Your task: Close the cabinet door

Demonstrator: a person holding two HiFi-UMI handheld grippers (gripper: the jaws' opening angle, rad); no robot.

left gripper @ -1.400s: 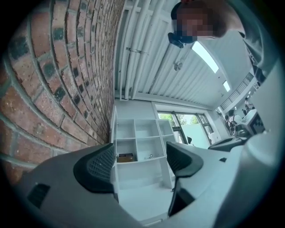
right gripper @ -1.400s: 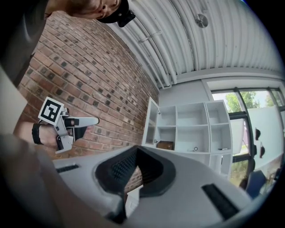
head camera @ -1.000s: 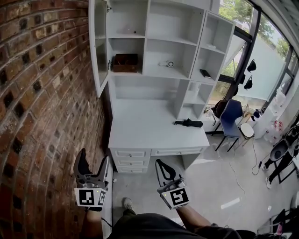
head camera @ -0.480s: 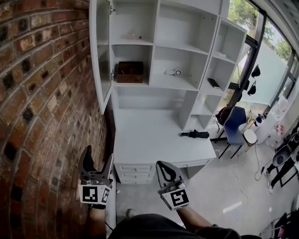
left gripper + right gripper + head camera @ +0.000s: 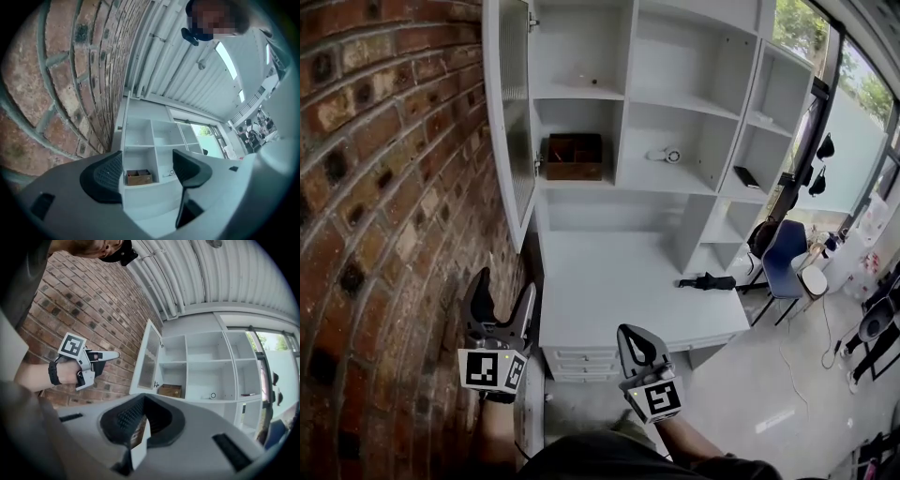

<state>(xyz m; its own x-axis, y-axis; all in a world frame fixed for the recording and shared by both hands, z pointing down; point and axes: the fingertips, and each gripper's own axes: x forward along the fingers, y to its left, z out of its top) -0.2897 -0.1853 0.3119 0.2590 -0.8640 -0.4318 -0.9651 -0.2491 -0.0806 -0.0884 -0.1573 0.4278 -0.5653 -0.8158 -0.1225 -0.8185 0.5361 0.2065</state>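
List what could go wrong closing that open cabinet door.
1. The door stands swung out close to the brick wall. The left gripper, jaws open, empty and just closing a little, may scrape the bricks reaching behind it.
2. The wooden box sits just inside the door's opening. If it overhangs, which I cannot tell, the door could hit it.

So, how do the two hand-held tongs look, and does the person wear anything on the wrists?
Both are grey tongs with black ribbed pads: the left gripper and the right gripper. Each carries a white cube with black square markers. A black band circles the left wrist.
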